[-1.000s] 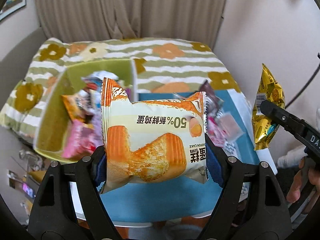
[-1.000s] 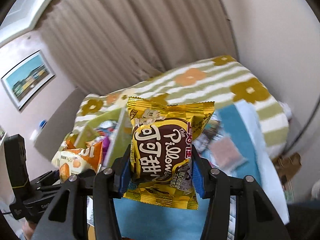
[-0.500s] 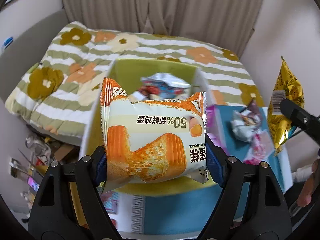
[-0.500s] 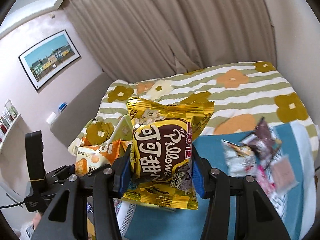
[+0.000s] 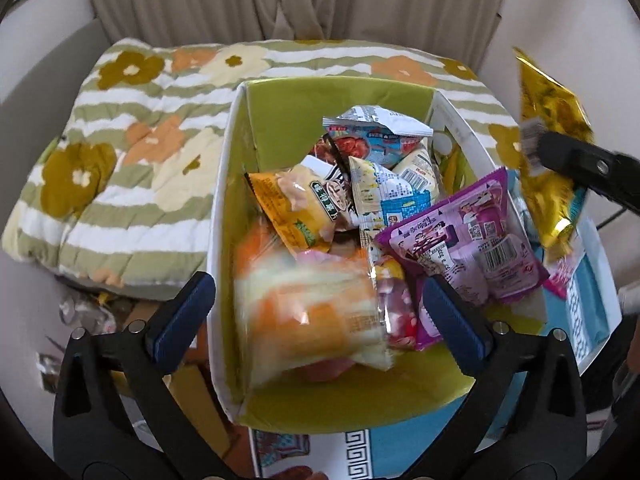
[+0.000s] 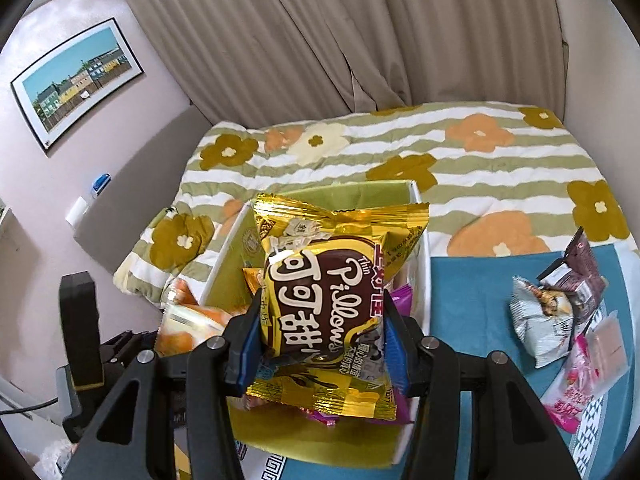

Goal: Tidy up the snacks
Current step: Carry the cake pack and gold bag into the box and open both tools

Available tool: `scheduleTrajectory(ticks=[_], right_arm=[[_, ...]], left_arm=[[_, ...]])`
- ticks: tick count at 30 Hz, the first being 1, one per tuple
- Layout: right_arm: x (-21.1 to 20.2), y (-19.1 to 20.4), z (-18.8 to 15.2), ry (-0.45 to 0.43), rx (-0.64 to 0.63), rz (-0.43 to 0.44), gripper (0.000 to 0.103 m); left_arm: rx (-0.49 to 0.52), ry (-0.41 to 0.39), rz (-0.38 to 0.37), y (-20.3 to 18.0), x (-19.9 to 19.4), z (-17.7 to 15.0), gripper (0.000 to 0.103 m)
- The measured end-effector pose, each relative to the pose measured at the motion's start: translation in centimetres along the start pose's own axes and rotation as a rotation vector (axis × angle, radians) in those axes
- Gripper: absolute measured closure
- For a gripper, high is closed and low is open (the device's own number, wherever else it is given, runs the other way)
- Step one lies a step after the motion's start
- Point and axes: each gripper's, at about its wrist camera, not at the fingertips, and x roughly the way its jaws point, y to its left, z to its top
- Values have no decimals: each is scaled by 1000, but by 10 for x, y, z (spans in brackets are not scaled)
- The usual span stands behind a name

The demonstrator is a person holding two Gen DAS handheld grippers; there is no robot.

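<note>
Right gripper (image 6: 316, 352) is clamped on a gold snack pack (image 6: 332, 308), blue pads pressing both sides, pack upright with brown "Pillows" print facing the camera. Behind and below it sits the green-lined box (image 6: 236, 256), white outside, with packets inside; a blurred orange-and-white pack (image 6: 188, 324) shows at 9 o'clock of the gold pack, beside the other black gripper (image 6: 80, 344) at the 8 o'clock edge. At 3 o'clock, on the teal mat (image 6: 472, 304), lie a silver packet (image 6: 540, 320), a dark brown packet (image 6: 580, 276) and a pink packet (image 6: 576, 392), well apart from the box. Floral striped blanket (image 6: 460, 160) at 12 o'clock, curtain (image 6: 360, 32) above it, framed picture (image 6: 76, 80) at 10 o'clock.
</note>
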Motion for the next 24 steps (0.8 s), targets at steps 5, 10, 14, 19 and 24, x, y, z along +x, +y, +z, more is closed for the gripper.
scheduleTrajectory(ticks=[5, 10, 14, 19, 24], right_arm=[[20, 2, 4, 35, -10, 5, 56], [35, 12, 5, 86, -65, 40, 56], [55, 23, 10, 149, -124, 50, 56], [77, 32, 13, 196, -175, 59, 56], [92, 36, 16, 195, -199, 63, 47]], left_arm=[[-37, 14, -19, 5, -2, -8, 0], [-76, 9, 10, 9, -15, -15, 0], [-81, 13, 24, 9, -16, -16, 0], [-96, 17, 37, 10, -14, -16, 0], [-101, 26, 48, 10, -12, -16, 0]])
